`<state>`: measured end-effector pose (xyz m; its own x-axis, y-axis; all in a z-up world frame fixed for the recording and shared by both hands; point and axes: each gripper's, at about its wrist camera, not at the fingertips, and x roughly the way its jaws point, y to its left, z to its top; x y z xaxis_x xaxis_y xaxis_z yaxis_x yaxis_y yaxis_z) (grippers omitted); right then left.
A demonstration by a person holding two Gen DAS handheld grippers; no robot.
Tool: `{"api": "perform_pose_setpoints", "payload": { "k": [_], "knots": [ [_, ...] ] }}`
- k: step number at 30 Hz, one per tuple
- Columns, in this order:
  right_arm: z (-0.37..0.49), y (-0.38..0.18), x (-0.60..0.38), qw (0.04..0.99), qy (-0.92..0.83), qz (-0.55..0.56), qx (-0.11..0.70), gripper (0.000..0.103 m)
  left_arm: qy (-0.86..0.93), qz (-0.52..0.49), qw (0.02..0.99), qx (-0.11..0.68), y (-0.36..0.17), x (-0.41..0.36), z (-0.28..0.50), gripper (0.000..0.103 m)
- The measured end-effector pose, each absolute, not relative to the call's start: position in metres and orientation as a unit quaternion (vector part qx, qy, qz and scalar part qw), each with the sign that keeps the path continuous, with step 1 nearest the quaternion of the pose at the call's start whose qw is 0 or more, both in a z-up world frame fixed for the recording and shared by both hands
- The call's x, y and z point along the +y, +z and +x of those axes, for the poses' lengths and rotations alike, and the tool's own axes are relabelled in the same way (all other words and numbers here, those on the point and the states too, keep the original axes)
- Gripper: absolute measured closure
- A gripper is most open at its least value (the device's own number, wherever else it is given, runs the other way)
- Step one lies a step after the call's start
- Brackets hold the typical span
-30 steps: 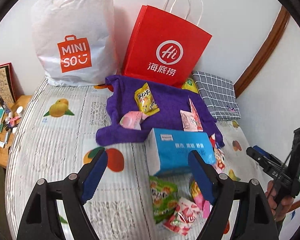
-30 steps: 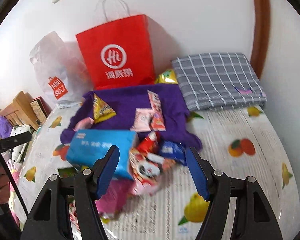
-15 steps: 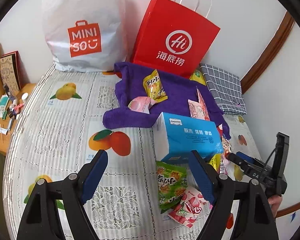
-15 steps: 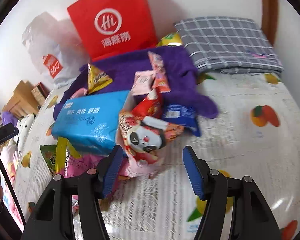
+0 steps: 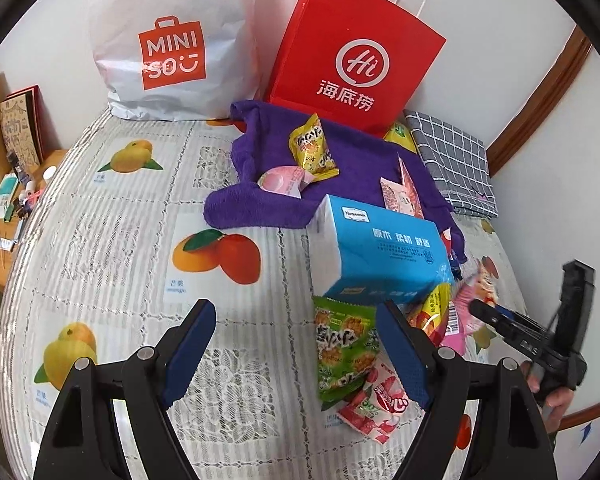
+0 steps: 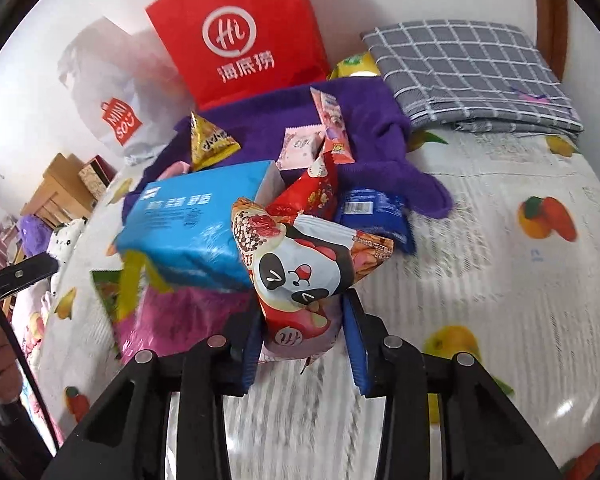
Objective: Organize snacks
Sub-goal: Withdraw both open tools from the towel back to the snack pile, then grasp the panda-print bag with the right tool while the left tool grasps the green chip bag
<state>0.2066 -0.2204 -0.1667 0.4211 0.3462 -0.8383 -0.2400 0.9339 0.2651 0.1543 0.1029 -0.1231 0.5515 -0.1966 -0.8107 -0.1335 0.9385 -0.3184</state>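
Currently, the right gripper (image 6: 302, 346) clamps the panda-print foil snack bag (image 6: 300, 276) near the bed's middle; the left gripper (image 5: 292, 344) hangs spread and empty. Several packets lie on the purple towel (image 5: 352, 168); most remain heaped beside the blue tissue pack (image 5: 376, 252), so sorting appears early.

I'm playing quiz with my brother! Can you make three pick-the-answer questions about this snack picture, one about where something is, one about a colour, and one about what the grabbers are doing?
1. Where is the yellow snack packet?
A. on the purple towel
B. inside the red paper bag
C. on the checked cloth

2. What colour is the tissue pack?
A. green
B. blue
C. orange

3. What is the right gripper doing?
A. hanging open over bare bedsheet
B. closing on the panda snack bag
C. holding the tissue pack

Answers:
1 A, the packet lies on the towel in front of the red bag.
2 B, its wrapper is bright blue.
3 B, the panda bag sits between its fingers, while the left gripper is open and empty.
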Motion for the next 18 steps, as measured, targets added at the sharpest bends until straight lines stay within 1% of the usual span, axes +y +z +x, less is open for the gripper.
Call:
{"api": "perform_pose_setpoints", "payload": {
  "k": [4,9,18],
  "knots": [
    [0.184,-0.160,-0.233,0.840,0.167,0.039,0.515,0.066,-0.035,-0.175,0.860,0.478,-0.127,0.091,0.154,0.022],
    [0.163,-0.166,-0.242,0.837,0.150,0.026,0.526,0.066,-0.049,-0.164,0.851,0.496,-0.142,0.069,0.162,0.022],
    [0.157,-0.180,-0.237,0.838,0.149,0.012,0.525,0.065,-0.030,-0.145,0.836,0.528,-0.177,0.048,0.169,0.022]
  ]
}}
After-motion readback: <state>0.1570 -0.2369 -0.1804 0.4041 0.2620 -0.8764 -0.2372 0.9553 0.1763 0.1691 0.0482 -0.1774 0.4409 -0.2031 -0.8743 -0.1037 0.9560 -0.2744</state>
